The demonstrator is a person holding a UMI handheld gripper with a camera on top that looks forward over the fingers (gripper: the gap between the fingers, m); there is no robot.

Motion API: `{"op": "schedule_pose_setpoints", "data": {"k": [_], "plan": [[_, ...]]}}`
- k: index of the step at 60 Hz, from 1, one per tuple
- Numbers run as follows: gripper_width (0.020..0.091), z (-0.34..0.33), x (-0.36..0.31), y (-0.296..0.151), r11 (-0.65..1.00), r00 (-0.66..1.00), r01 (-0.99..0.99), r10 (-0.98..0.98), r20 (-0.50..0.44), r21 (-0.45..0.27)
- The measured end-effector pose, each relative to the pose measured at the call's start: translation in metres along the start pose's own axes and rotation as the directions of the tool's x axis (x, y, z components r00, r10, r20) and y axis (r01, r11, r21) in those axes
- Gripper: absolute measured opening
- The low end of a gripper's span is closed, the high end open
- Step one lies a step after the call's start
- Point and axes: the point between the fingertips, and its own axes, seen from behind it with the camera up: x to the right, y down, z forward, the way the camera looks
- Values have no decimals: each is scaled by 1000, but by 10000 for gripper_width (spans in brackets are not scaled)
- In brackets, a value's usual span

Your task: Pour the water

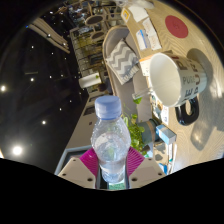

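My gripper (pixel 111 172) is clamped on the water bottle (pixel 110 140): both magenta pads (pixel 91 160) sit against its lower body, one on each side, no gap visible at either. The bottle stands up between the fingers, cap (pixel 108 103) at the far end. The whole view is rolled over, so I judge the bottle is tipped and the pour step is in hand or close to it.

Handling notes on the bottle: clear thin plastic, ribbed wall, so soft under squeeze. Too much force would dent it and push water out in a surge. It looks mostly full, hence fairly heavy for its stiffness, and weight will shift toward the neck as it tips. Smooth wall could slip; the ribs give the pads some purchase. The present hold on the lower body is workable; a hold nearer mid-body would cut the swing. The cap appears to be on, though I cannot be sure; if so, nothing will flow until it comes off.

Beyond the bottle, far right, a white mug (pixel 176 78) lies with its mouth toward me, well apart from the cap. I take it as the likely target. Just beyond, a grey-and-white zigzag cloth (pixel 123 62). Small green leaves (pixel 138 130) show just right of the bottle.
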Motion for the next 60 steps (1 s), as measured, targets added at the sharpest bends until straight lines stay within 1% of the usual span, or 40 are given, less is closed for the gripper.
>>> {"op": "schedule_pose_setpoints", "data": {"k": [5,6,7,10,14,22,27,30,32,38,43,44,48,52,55,58,60], "plan": [[320,3,11,-8,990,990,-143,143,14,-5],[319,-5,10,-12,985,985,-172,172,18,-6],[321,6,16,-13,982,982,-190,190,14,3],[320,8,24,-19,970,970,-243,243,16,14],[321,7,32,-22,969,970,-245,245,1,17],[322,4,30,-20,976,976,-218,217,-29,-16],[319,1,18,-13,993,993,-100,97,-65,-55],[319,0,6,-10,997,997,3,-9,-75,-83],[320,-2,-4,-13,991,993,87,-94,-68,-105],[319,-6,-47,-17,912,916,388,-397,-49,-133],[323,-13,-90,-32,763,766,635,-642,-28,-119],[322,-25,-103,-40,734,737,670,-676,-13,-112],[322,-26,-128,-57,584,585,806,-811,-24,-94],[323,-36,-141,-81,430,427,899,-903,-52,-82],[324,-48,-140,-108,323,316,943,-945,-89,-82],[322,-48,-136,-134,229,216,969,-968,-131,-95],[323,-52,-127,-153,170,149,978,-975,-166,-118]]}}
